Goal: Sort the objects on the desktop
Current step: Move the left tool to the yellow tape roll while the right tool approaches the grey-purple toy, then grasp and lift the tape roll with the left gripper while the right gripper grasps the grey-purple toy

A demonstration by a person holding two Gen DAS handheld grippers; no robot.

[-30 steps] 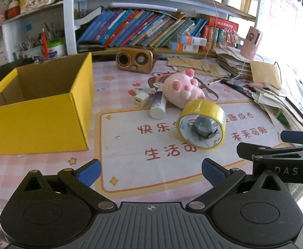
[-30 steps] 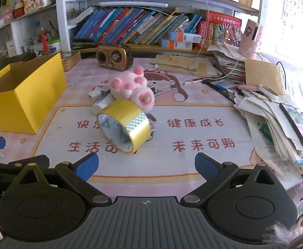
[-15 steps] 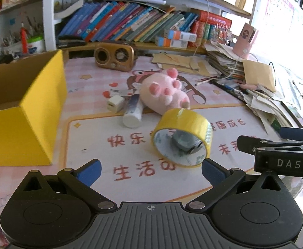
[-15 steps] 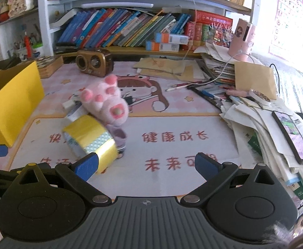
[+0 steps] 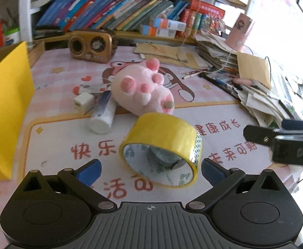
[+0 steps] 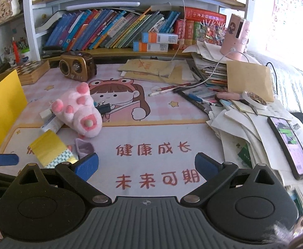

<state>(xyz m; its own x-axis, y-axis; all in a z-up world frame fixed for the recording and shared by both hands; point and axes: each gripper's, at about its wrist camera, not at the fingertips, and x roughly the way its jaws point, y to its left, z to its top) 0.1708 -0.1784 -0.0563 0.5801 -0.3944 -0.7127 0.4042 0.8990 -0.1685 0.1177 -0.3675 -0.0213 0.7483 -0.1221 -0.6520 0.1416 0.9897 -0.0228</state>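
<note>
At the desk's left edge stood the yellow cardboard box (image 5: 6,103); its inside was out of sight, so whether anything had been sorted into it could not be told. Toward the middle of the pink desk mat (image 5: 54,145) a white charger block (image 5: 84,102), a white tube (image 5: 102,116) and a pink plush toy (image 5: 141,93) lay bunched together, touching, none yet picked up. Just nearer the front edge, the yellow tape roll (image 5: 161,145) rested on its side with a small grey object inside its ring, the left gripper (image 5: 150,169) hovering over it with fingers spread wide and nothing held. Further right, the right gripper (image 6: 146,166) hung likewise agape and empty above the mat's printed characters. By the right edge, heaped papers (image 6: 244,128) and a phone (image 6: 288,143) lay untouched. Sorting appeared barely begun.
</note>
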